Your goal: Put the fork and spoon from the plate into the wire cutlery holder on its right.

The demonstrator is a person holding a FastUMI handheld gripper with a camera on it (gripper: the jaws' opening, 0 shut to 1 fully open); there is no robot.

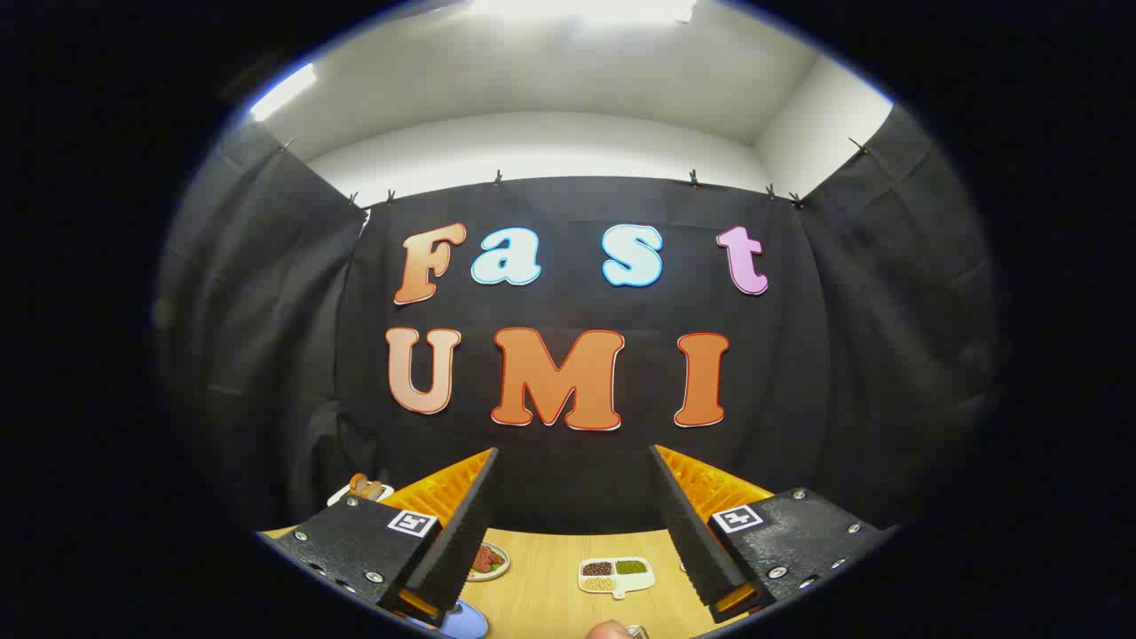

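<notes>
On the left we see a blue plate (463,621) low beside the left finger. Our tool (572,457) is wide open and holds nothing. Between the fingers, a divided dish (616,575) lies on the wooden surface (550,595).

Bright overhead ceiling light (581,9) glares above the wall cloth (568,355); cloth stays dim; fisheye bends its side folds.

Pale, smooth wood-grain counter (550,603); matt black cloth wall (568,479); glossy divided dish (616,576); tongs (573,461) gape, ribbed pads (688,524).
</notes>
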